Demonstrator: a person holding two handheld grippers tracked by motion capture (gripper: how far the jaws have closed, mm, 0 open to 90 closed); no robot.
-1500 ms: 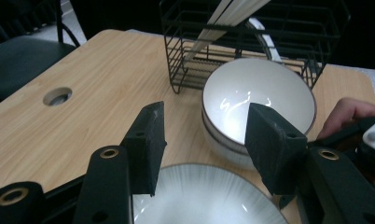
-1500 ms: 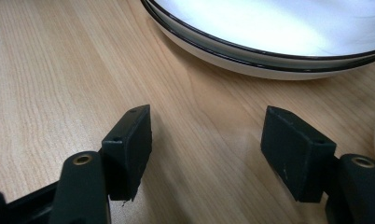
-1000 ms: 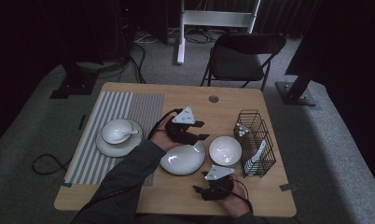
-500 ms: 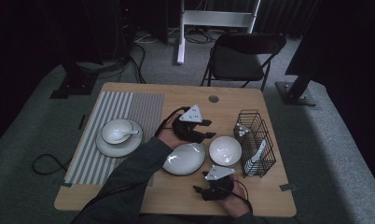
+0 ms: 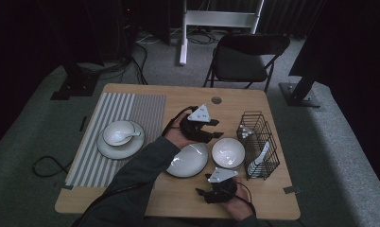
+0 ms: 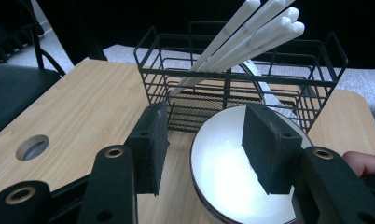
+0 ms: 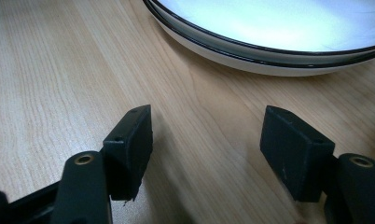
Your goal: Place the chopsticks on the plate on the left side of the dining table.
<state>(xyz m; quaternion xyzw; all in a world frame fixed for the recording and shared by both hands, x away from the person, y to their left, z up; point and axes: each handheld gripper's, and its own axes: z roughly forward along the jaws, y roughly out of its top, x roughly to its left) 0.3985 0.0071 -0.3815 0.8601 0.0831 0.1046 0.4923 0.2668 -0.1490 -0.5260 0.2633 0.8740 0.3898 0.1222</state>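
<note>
Looks like the person is lining up on the small white bowl (image 5: pixel 228 153) that sits on the table (image 5: pixel 145 196) just in front of the black wire rack (image 5: pixel 259 142), with the bigger plate (image 5: pixel 188 161) touching or nearly touching it on the other side. The left gripper (image 5: pixel 211 135) hangs right at the bowl's far-left edge, and in the left gripper view one pad (image 6: pixel 265 149) sits over the inside of the bowl (image 6: pixel 237 172) while the other is outside the rim, so the rim is between the jaws but nothing is pinched yet; the jaws have just been narrowing a bit and are still released. The right gripper (image 5: pixel 211 194) is parked low on the near edge of the table, jaws spread over bare wood and holding nothing, with the plate (image 7: pixel 279 32) just ahead of it. My guess: this is the approach step for picking up the bowl. Next it needs to drop a touch so the pads straddle the rim properly, then squeeze. The rack with its chopsticks (image 6: pixel 251 32) is close behind, so not much room to overshoot.
</note>
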